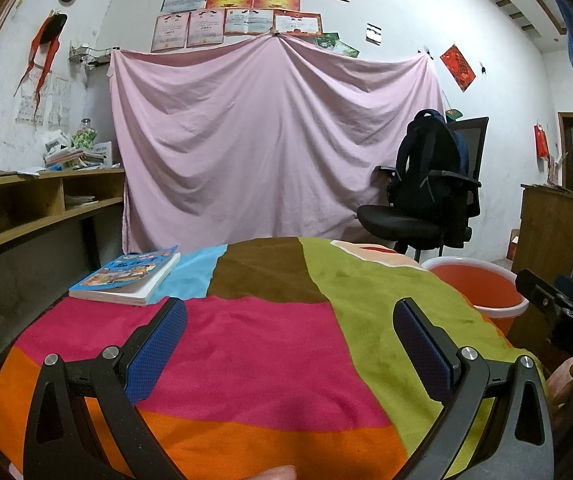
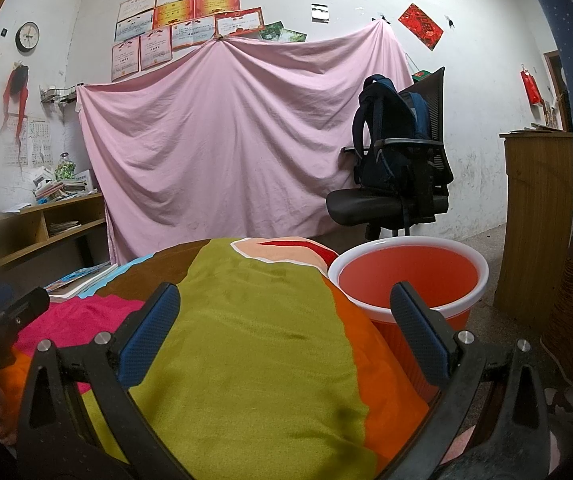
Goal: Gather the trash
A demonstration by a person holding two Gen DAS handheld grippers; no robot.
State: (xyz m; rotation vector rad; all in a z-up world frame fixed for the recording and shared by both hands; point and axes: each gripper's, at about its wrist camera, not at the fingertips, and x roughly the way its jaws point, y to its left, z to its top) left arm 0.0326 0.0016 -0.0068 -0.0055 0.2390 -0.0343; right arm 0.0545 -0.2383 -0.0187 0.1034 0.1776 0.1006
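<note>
An orange bin with a white rim [image 2: 408,276] stands on the floor just right of the table; the left wrist view shows the bin [image 1: 476,284] at its right edge. No loose trash shows on the colourful patchwork cloth [image 1: 262,340] that covers the table. My left gripper [image 1: 290,316] hovers open over the pink and green patches, nothing between its blue pads. My right gripper [image 2: 286,308] is open too, above the green patch [image 2: 254,344], its right finger [image 2: 422,336] in front of the bin. The other gripper's black body [image 1: 566,320] appears at the right of the left wrist view.
A book [image 1: 126,278] lies at the table's far left. Behind, a pink sheet [image 1: 270,140] hangs on the wall. A black office chair with a dark backpack [image 2: 394,172] stands behind the bin. Wooden shelves [image 1: 26,208] run along the left; a wooden cabinet [image 2: 534,216] is at right.
</note>
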